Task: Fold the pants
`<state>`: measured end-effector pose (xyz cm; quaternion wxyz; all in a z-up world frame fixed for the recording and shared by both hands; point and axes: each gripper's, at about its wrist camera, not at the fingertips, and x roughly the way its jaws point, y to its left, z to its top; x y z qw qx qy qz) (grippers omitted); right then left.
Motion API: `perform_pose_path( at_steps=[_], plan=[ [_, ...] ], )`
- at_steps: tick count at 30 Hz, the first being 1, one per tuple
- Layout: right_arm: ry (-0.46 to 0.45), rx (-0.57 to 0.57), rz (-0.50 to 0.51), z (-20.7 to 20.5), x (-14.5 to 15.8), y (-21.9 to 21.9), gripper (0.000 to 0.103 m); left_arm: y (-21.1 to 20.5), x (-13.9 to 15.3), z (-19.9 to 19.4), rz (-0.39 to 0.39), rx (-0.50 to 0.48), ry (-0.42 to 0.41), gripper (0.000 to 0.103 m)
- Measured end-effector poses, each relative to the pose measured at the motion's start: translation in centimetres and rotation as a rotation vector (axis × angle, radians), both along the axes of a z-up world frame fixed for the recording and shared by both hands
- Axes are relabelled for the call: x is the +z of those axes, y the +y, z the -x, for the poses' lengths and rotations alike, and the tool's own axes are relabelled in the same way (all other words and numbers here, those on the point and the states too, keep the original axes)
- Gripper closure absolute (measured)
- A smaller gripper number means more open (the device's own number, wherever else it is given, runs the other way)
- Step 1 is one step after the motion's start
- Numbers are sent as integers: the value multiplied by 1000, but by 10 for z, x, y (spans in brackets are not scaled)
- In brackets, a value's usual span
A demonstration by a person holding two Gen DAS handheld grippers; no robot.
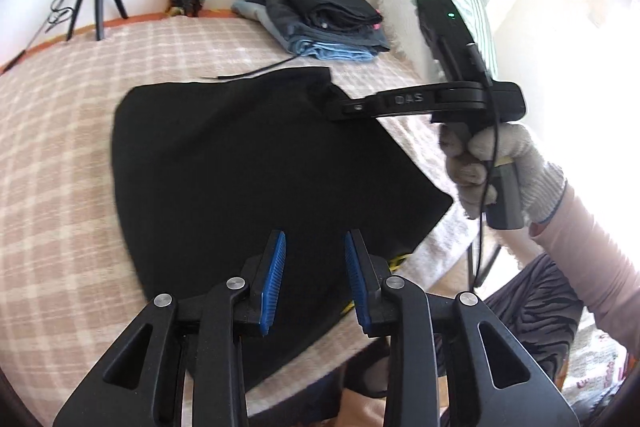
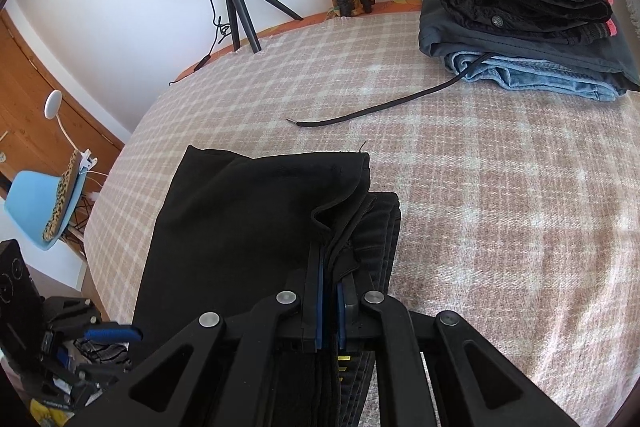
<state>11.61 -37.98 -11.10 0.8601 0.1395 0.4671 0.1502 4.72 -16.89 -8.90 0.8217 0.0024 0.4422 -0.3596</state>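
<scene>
Left gripper (image 1: 315,267) hangs over the near part of the black pants (image 1: 256,163), its jaws standing well apart with nothing between them — the ribbed blue pads (image 1: 274,275) face each other over bare cloth. Right gripper (image 2: 329,311) is clamped tight on the pants (image 2: 248,227), jaws pressed together on a bunched stack of fabric layers at the right-hand edge. From the left camera, the right gripper (image 1: 340,107) reaches in level from the side, its tip at the far corner of the garment, gripped by a hand (image 1: 480,171) in a knitted white glove. The pants lie mostly flat on the bed (image 2: 500,187), a soft matte black sheet over a fuzzy beige-and-cream checked blanket. Beyond them sits a pile of folded clothes (image 2: 520,27), dark cloth over blue denim, with a black cord (image 2: 380,107) trailing out of it.
</scene>
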Motion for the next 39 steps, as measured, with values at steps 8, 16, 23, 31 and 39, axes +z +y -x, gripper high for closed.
perform_pose_path(
  at_steps=[8, 16, 23, 31, 39],
  plan=[
    [17, -65, -73, -25, 0, -2, 76, 19, -22, 0, -57, 39, 41, 74],
    [31, -101, 170, -6, 9, 7, 99, 4, -31, 12, -105, -47, 26, 74],
    [-170, -118, 219, 9, 48, 16, 72, 1, -33, 19, -93, -74, 35, 74],
    [-114, -6, 137, -9, 28, 47, 71, -1, -32, 24, -79, -80, 36, 74],
    [-63, -41, 262, 43, 1, 24, 70, 28, -9, 6, -33, 23, 39, 73]
  ],
)
